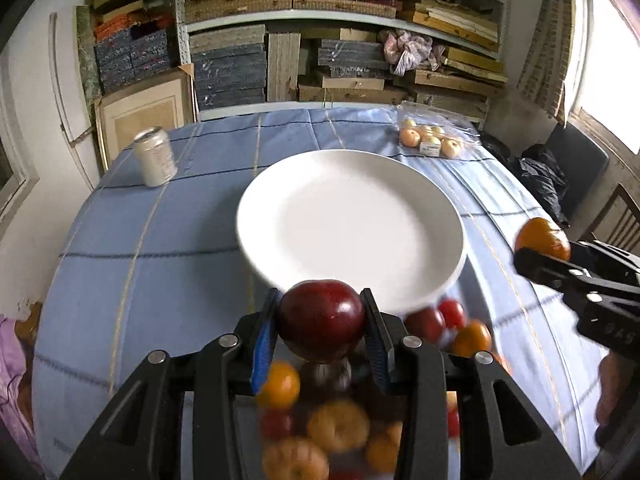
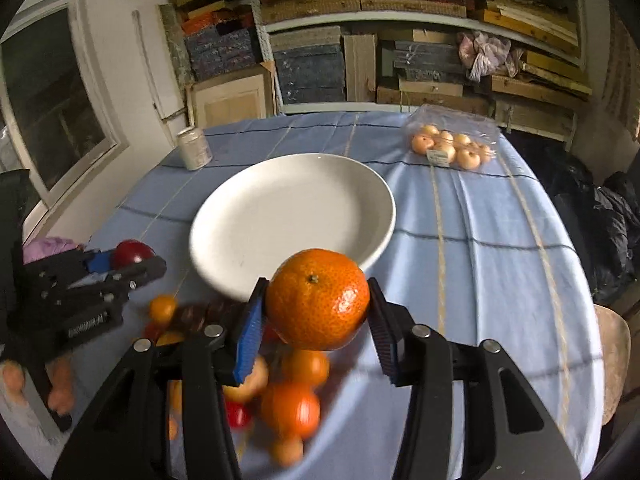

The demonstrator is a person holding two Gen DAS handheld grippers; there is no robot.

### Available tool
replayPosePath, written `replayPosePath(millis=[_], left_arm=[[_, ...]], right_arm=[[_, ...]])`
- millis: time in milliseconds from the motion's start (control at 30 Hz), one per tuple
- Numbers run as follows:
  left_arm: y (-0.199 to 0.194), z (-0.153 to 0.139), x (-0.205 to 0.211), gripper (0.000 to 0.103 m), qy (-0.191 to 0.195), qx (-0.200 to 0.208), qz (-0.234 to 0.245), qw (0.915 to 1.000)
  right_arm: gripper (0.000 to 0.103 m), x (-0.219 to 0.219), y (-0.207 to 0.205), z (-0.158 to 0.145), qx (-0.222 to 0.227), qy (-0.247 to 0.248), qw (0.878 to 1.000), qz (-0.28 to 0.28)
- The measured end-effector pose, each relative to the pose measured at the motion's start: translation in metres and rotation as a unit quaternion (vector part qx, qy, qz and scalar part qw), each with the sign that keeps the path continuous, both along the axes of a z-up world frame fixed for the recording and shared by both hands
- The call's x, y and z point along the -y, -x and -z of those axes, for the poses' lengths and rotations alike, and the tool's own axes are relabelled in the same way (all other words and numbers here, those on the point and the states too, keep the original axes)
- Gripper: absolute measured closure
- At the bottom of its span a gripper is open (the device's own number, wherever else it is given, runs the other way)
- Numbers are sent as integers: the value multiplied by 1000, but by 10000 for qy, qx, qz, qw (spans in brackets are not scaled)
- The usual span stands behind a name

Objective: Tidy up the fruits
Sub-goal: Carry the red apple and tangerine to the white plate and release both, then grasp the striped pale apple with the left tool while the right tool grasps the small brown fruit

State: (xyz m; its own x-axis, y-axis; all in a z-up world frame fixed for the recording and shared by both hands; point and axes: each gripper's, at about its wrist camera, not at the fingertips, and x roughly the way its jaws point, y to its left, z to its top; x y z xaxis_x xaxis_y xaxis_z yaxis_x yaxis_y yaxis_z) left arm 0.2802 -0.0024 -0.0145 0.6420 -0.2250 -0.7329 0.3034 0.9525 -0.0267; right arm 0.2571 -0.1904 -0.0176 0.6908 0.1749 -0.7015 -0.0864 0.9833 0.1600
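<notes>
Fruit lies heaped [image 2: 294, 404] on the blue checked tablecloth [image 1: 152, 280] right under your grippers, blurred oranges and red pieces mixed. Your left gripper [image 1: 322, 320] is clamped on a dark red apple [image 1: 320, 318], your right gripper [image 2: 316, 304] on a mandarin [image 2: 318, 300], both held above the pile. Just beyond sits the white plate [image 1: 348, 220], bare. Farther back stand a pale can [image 1: 155, 157], its print unreadable, and a clear bag of small onions [image 2: 450, 148] with a white label too small to read
</notes>
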Motion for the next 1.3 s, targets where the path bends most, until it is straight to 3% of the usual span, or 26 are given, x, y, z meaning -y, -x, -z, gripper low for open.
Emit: replayPosePath(millis=[267,533,667,733,1000,1100,1300], left_arm=[[-74,34,9,63,84,-476,-157,9987],[-84,53,14,62,-79,-568,-98,9983],[-80,45,13,50,-115,-414,-142,9990],[-75,36,9,44,-64,-330,-208,9992],[-18,2,-18,43,-119,-2,-345,9993],[26,3,-35,41,-238,123,-448,9986],[93,30,-59,41,-385,98,-643,9971]], right_arm=[[56,-16,-77,40,-398,182,9990,-55],[54,-16,-88,66,-635,343,9974,-38],[54,-7,-81,53,-422,240,9988,68],[54,-3,-73,40,-257,176,9994,124],[51,12,11,1,355,35,9991,231],[44,14,56,5,456,-26,9987,240],[43,3,118,38,437,-62,9989,130]])
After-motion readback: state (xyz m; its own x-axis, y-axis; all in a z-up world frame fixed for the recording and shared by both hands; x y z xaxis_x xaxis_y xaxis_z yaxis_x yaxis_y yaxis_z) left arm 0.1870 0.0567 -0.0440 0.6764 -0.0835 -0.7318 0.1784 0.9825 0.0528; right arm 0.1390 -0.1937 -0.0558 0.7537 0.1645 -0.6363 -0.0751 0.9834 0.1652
